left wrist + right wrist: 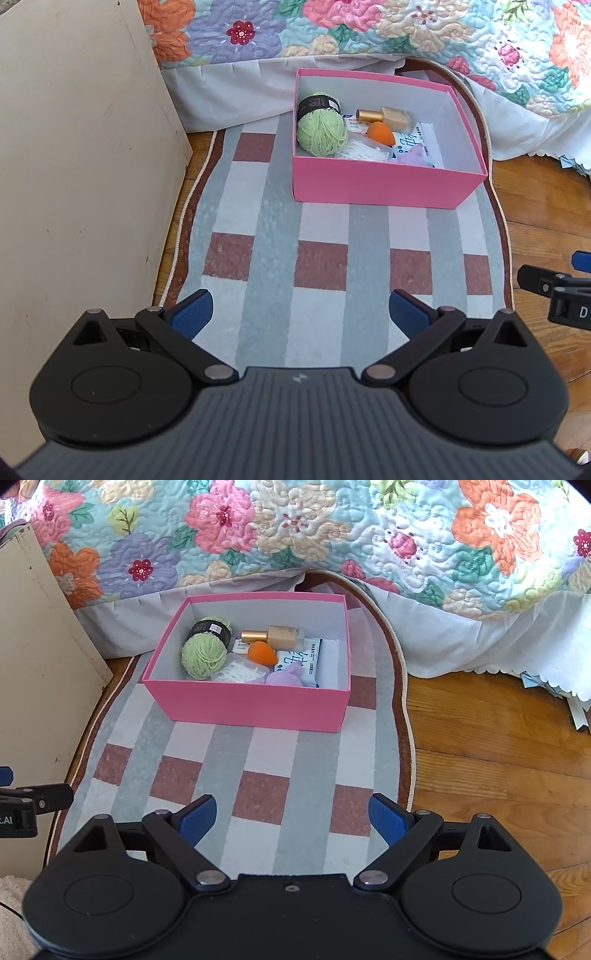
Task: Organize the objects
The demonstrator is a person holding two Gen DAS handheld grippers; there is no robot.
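Observation:
A pink box [376,181] [251,705] stands on a checked rug by the bed. Inside lie a green yarn ball [320,133] [203,656], an orange sponge [380,132] [262,653], a gold-capped bottle [388,116] [275,635], a clear bag of white bits [364,149] [240,672], a blue-and-white packet [413,142] [306,661] and a purple soft thing [415,158] [286,677]. My left gripper [301,314] is open and empty above the rug, well short of the box. My right gripper [291,818] is open and empty likewise.
A beige cabinet [74,166] [40,672] stands at the left. A floral quilt [369,29] [332,535] hangs over the bed behind the box. The rug [280,236] [258,775] lies on a wooden floor [546,229] [498,757].

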